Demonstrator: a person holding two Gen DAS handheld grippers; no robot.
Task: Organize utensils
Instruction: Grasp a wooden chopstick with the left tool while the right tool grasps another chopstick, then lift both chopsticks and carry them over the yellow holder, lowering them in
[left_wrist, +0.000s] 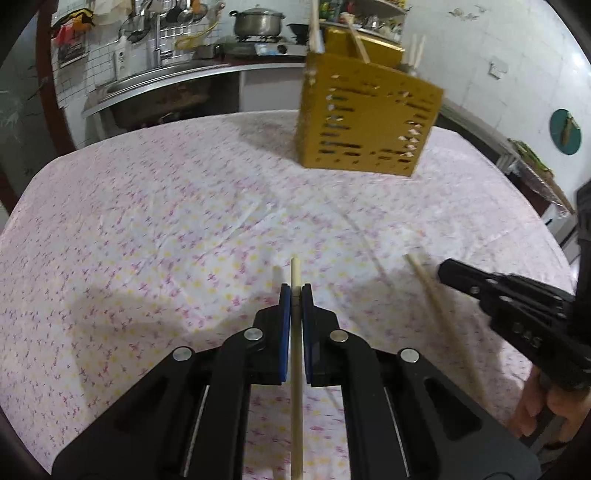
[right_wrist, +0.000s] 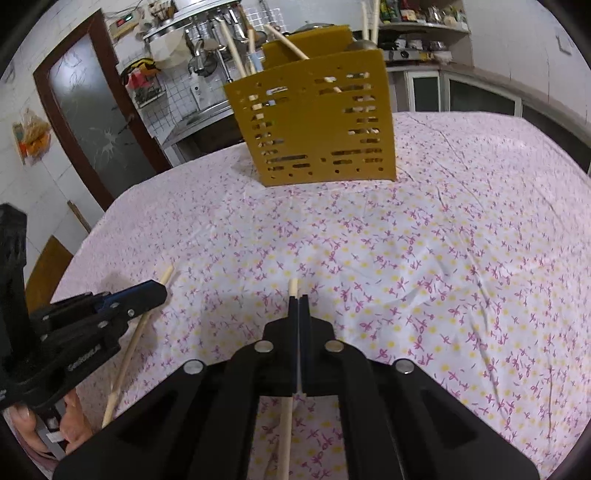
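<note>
Wooden chopsticks, two gripped (left_wrist: 295, 273) (right_wrist: 293, 287), one holder (left_wrist: 364, 122), perhaps six inside

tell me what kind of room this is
Most likely a home kitchen: a steel pot sits on a stove at the back counter, ladles hang on a tiled wall, and a yellow utensil holder stands on a floral tablecloth.

Perforated yellow plastic utensil holder (left_wrist: 365, 122) stands at the far middle of the floral-clothed tabletop (left_wrist: 166, 221), wooden chopsticks (right_wrist: 284, 42) upright in it. Near edge: left gripper (left_wrist: 295, 291) left of right gripper (right_wrist: 298, 297), each clamping one pale wooden chopstick (left_wrist: 295, 273).
</note>
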